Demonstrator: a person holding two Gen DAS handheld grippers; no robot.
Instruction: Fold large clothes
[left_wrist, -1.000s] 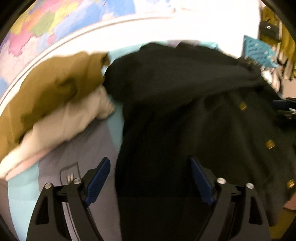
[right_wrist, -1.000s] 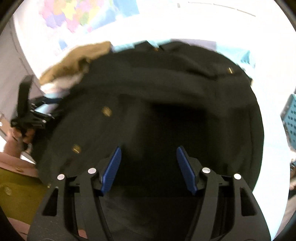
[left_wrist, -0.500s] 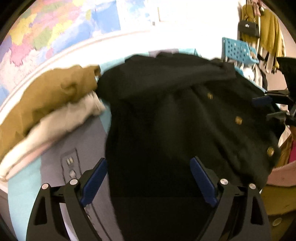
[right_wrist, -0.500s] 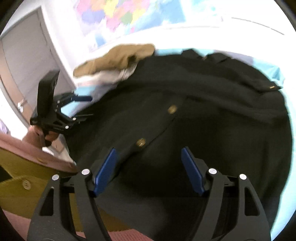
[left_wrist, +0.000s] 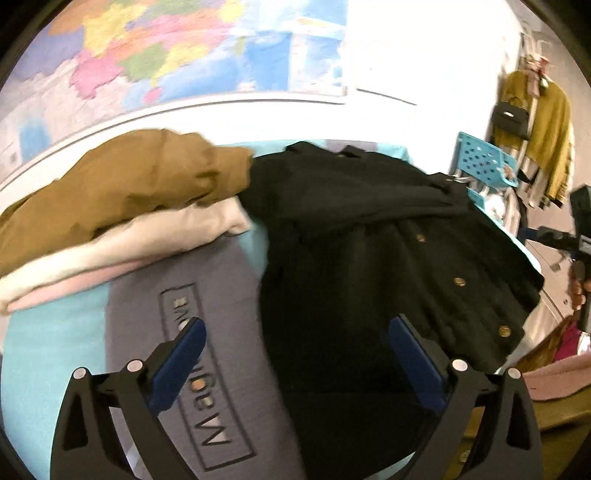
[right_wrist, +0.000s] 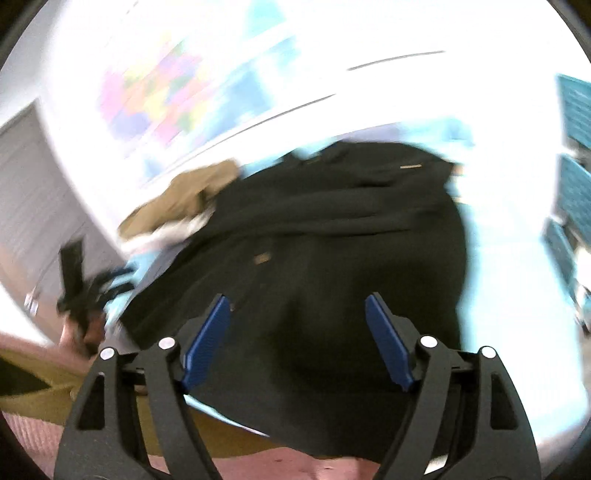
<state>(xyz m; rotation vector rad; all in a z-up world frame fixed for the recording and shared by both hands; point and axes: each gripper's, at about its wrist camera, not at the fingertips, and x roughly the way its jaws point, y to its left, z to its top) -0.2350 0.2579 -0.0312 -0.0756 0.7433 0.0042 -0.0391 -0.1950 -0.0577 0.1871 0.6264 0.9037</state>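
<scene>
A large black garment (left_wrist: 369, 251) with gold buttons lies spread on the table, its top part folded over; it also shows in the right wrist view (right_wrist: 332, 251), blurred. My left gripper (left_wrist: 295, 332) is open and empty above the garment's near left edge. My right gripper (right_wrist: 297, 314) is open and empty above the garment's near part. Each gripper shows in the other's view, the right one (left_wrist: 576, 236) at the far right, the left one (right_wrist: 79, 291) at the left.
A stack of folded clothes, brown (left_wrist: 122, 188) on cream (left_wrist: 140, 243) on pink, lies left of the black garment. A grey mat (left_wrist: 207, 295) with lettering covers the light-blue table top (left_wrist: 48, 350). Blue baskets (left_wrist: 484, 162) and hanging clothes (left_wrist: 543, 129) stand right.
Both grippers have pulled back and up from the garment, and more of the table and wall shows. The right view swings and blurs. The garment lies as before.
</scene>
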